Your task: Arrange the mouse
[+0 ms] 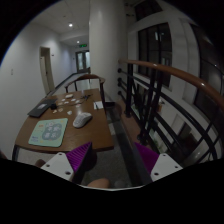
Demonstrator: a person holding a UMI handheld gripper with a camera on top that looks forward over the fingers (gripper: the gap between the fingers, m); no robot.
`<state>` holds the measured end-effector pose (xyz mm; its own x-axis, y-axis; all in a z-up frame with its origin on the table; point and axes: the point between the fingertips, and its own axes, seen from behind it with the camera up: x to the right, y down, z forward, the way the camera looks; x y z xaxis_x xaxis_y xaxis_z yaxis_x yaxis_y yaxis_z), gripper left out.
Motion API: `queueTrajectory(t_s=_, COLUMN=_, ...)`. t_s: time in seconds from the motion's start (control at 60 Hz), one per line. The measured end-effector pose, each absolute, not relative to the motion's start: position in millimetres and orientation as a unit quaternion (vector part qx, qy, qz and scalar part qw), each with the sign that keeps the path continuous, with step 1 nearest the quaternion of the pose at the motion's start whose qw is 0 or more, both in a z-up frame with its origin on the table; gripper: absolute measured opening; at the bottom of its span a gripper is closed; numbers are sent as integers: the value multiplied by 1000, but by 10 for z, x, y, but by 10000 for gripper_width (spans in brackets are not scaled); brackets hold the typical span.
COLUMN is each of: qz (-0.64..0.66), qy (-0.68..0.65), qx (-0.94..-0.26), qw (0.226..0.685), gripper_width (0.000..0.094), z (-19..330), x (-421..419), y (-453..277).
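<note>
A white mouse [82,119] lies on the curved wooden desk [60,138], just right of a pale green mouse pad [48,132] and well beyond my fingers. My gripper [112,160] is held above the near end of the desk, open and empty. Its purple pads [75,157] stand wide apart, with nothing between them.
A dark keyboard [38,109] lies at the desk's left, with small items [72,101] further back. A dark bar [115,135] runs along the desk's right edge. A white column [105,45] stands behind. A glass railing with a wooden handrail [170,75] curves along the right.
</note>
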<state>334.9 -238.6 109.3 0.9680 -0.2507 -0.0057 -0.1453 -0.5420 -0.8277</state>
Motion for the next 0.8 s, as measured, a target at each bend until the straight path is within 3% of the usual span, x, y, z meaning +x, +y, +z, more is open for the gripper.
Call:
queueTrajectory(t_s=0.217, qz=-41, qy=99, qx=-887, qw=450, gripper_width=825, z=925, x=3280, y=-2206)
queueTrajectory(t_s=0.5, qz=15, qy=-7, qx=-881, qw=472, gripper_width=827, z=487, x=2459, y=-944)
queueTrajectory(t_s=0.8, qz=50, qy=-49, qx=-898, qw=435, gripper_width=824, z=-97, x=2008, y=59)
